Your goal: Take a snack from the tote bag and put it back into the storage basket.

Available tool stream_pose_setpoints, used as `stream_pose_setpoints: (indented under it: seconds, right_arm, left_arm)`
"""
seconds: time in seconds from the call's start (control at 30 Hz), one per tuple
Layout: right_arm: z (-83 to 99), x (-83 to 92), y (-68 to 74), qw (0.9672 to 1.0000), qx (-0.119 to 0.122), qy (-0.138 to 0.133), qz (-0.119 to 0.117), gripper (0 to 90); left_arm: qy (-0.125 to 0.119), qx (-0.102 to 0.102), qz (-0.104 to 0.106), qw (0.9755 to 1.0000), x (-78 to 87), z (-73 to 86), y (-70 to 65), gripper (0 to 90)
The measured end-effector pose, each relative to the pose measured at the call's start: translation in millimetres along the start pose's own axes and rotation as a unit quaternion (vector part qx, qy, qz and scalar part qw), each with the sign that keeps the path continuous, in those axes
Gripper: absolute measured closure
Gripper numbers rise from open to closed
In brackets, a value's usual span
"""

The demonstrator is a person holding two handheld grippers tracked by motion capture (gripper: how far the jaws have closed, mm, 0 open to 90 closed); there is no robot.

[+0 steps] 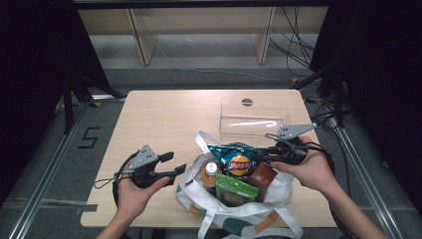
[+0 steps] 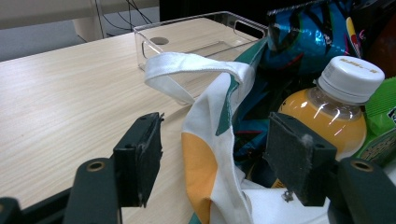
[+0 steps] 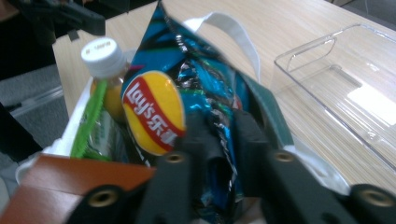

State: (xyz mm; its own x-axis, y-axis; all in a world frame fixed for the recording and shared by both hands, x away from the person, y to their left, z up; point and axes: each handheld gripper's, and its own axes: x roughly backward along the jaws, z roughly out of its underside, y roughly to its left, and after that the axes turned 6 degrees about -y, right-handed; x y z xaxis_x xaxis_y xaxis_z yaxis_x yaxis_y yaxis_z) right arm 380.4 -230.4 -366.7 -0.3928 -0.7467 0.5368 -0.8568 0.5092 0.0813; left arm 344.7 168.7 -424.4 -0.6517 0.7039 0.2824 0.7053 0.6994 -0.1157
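A white cloth tote bag [image 1: 190, 193] with green and orange patches lies open at the table's front. Inside are a blue Lay's chips bag [image 1: 234, 158], an orange drink bottle [image 1: 211, 172], a green packet [image 1: 234, 189] and a brown box [image 1: 263, 175]. My right gripper [image 1: 260, 158] reaches in from the right, and its jaws pinch the crumpled edge of the chips bag [image 3: 154, 112]. My left gripper [image 1: 175, 163] stands open at the tote's left side. The tote's rim [image 2: 210, 140] hangs between its pads [image 2: 140, 158] without being pressed. The bottle [image 2: 336, 107] is just beyond.
A clear plastic tray [image 1: 222, 117] stands empty behind the tote, towards the right. The tote's white handle [image 1: 201, 142] loops up on the far side. Bare tabletop [image 1: 164, 114] stretches to the left and back. Shelving and cables lie past the far edge.
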Motion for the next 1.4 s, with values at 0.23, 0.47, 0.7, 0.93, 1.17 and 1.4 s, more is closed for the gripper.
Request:
stream_pose_setpoints:
  seconds: [0.23, 0.47, 0.7, 0.93, 1.17, 1.4]
  right_arm:
    - [2.4, 0.0, 3.5, 0.9995, 0.001, -0.017, 0.026, 88.5]
    - [1.4, 2.0, 18.9, 0.9973, 0.021, -0.043, 0.056, 90.0]
    - [-4.3, 7.8, 23.1, 0.9935, 0.039, -0.080, 0.071, 90.0]
    - [-6.9, 15.1, 22.4, 0.9922, 0.046, -0.096, 0.065, 90.0]
    - [-15.4, 23.4, 27.5, 0.9891, 0.041, -0.122, 0.071, 90.0]
    - [-26.2, 36.6, 26.2, 0.9855, 0.046, -0.144, 0.077, 90.0]
  left_arm:
    - [-0.003, 0.000, 0.001, 1.0000, 0.3, 0.4, 0.0, 35.5]
    - [-0.001, -0.003, -0.003, 1.0000, 1.1, 1.4, -1.0, 35.5]
    - [-0.001, -0.003, -0.002, 1.0000, 0.4, 1.6, -1.0, 35.5]
    - [0.000, -0.004, 0.003, 1.0000, -1.6, 2.1, -2.8, 35.5]
    - [-0.001, -0.005, 0.006, 1.0000, -1.7, 1.6, -3.4, 35.5]
    - [0.000, -0.006, 0.011, 0.9999, -5.3, 1.6, -6.3, 37.1]
